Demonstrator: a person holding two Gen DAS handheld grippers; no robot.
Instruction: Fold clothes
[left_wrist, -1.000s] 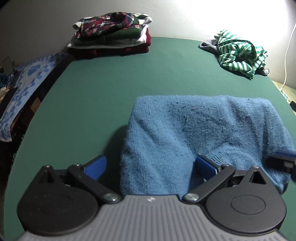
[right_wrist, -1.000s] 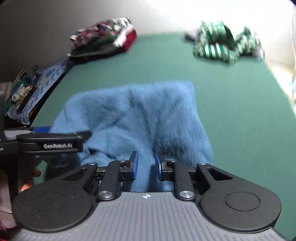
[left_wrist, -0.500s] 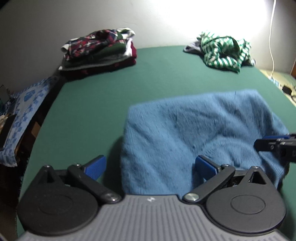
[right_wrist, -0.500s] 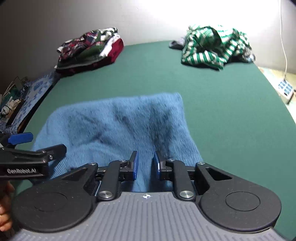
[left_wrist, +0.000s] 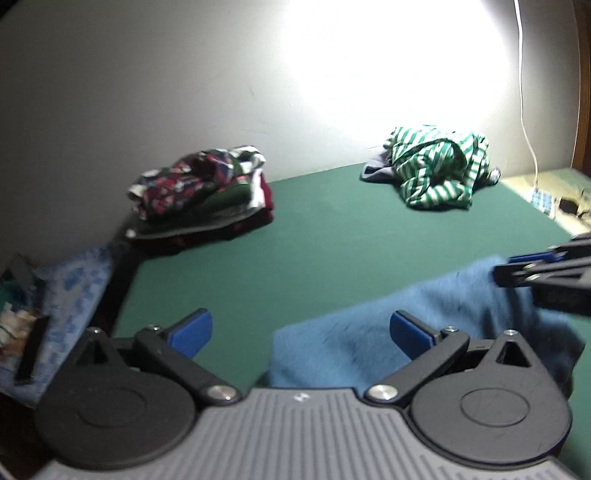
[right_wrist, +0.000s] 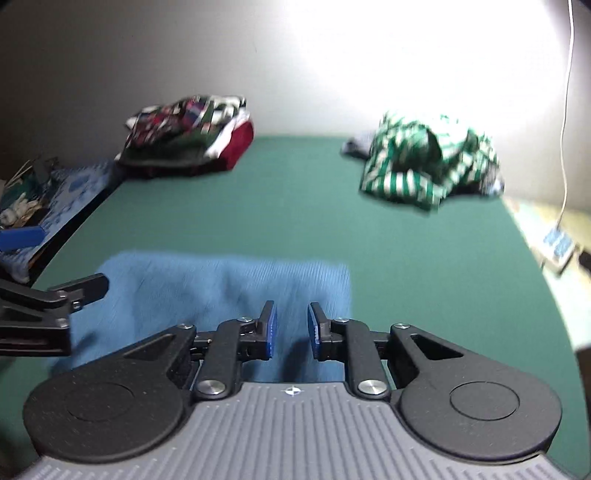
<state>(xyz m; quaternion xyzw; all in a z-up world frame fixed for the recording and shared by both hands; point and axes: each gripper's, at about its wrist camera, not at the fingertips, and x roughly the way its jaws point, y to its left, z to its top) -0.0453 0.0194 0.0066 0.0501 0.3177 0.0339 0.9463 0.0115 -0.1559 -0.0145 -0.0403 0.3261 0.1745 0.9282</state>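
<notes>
**Blue sweater folded, both grippers above it**

Sweater lies on the near part of the green table, folded to a rough rectangle w/ a fairly straight far edge. Looks like a fold just landed, though one corner by the right gripper seems bunched; blur makes that hard to call.

Left gripper: jaws wide apart, nothing between the pads, sweater's corner below it. Right gripper: jaws narrowly apart, a gap shows between the blue pads, no cloth pinched as far as I can see, sweater underneath.

Next step, my guess: either another fold or carry it to the stack. To do it well: take two corners of the same edge, one per gripper, pinch all layers together, lift evenly so the fold doesn't slide open, and lay it down flat w/ edges matched.

Further out: folded stack at the far left by the wall, approx. where this one belongs. Striped shirt crumpled far right, not yet folded. White cord hangs down the wall beyond.
</notes>
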